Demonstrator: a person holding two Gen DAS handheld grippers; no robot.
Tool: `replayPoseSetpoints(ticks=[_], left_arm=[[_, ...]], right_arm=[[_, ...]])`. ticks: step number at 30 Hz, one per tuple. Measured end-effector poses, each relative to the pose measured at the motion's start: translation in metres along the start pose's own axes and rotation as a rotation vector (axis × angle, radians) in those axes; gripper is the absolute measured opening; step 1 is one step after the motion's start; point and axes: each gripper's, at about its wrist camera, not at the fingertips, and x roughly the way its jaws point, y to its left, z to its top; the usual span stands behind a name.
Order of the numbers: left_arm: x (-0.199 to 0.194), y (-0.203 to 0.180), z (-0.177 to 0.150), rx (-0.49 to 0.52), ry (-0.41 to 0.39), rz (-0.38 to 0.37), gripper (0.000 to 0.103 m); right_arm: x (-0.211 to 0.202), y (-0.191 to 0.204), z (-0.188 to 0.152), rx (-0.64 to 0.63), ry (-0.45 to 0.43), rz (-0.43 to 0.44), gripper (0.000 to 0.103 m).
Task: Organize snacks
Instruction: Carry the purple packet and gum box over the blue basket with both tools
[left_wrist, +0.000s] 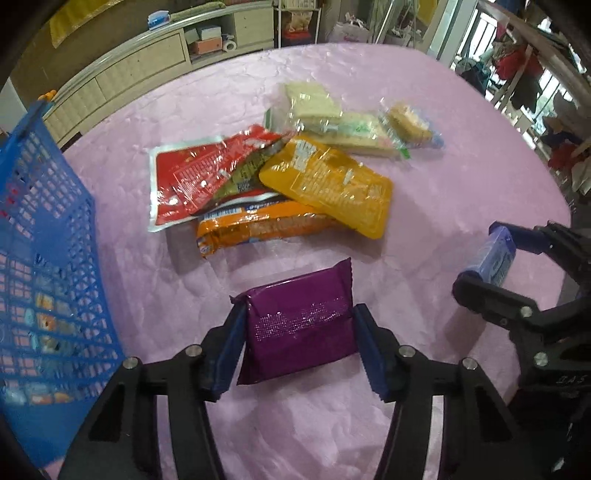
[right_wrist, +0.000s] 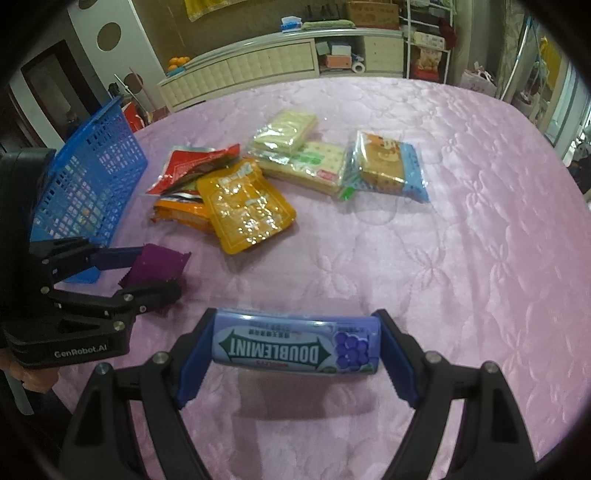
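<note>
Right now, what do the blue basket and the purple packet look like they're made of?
The blue basket looks like rigid moulded plastic, with a lattice of open holes. The purple packet, held in the left gripper, looks like glossy foil or plastic film: it glints, creases, and has a crimped serrated edge.

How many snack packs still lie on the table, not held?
6: red pack, orange pack, yellow pouch, two cracker packs, blue-edged biscuit pack. Others may hide underneath.

Soft indoor light, glare on the yellow packet (right_wrist: 246, 206), mild blur, and dark, strongly bent fisheye edges.
</note>
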Motion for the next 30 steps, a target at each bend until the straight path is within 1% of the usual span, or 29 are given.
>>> replayPoseSetpoints(ticks=[4,8,13,16,20,24,27,30], left_arm=[[-0.034,-0.011,-0.003,-0.007,-0.057,0.0,0.055],[-0.069,-0.015,-0.007,-0.008,-0.121,0.004,0.054],[-0.116,-0.016,-0.016,-0.014,-0.197,0.032,0.055],[-0.134,-0.009,-0.02,-0.027,-0.236,0.049,0.055],[-0.171,0.002,-0.034,-0.038,-0.285,0.092,0.055],[-0.201,0.02,-0.048,-0.059,-0.325,0.11,0.054],[-0.22,0.032,-0.058,-0.072,-0.345,0.124,0.054],[-0.238,0.049,-0.069,-0.089,-0.356,0.125,0.054]], right_arm=[[-0.019,0.006,0.0,-0.012,-0.021,-0.007,0.085],[-0.047,0.015,0.002,-0.029,-0.064,-0.009,0.085],[-0.082,0.027,0.004,-0.045,-0.118,0.02,0.085],[-0.102,0.042,0.007,-0.067,-0.151,0.028,0.085],[-0.125,0.06,0.014,-0.096,-0.189,0.038,0.085],[-0.145,0.084,0.022,-0.144,-0.233,0.032,0.085],[-0.156,0.103,0.029,-0.157,-0.253,0.055,0.085],[-0.161,0.124,0.037,-0.168,-0.261,0.101,0.085]])
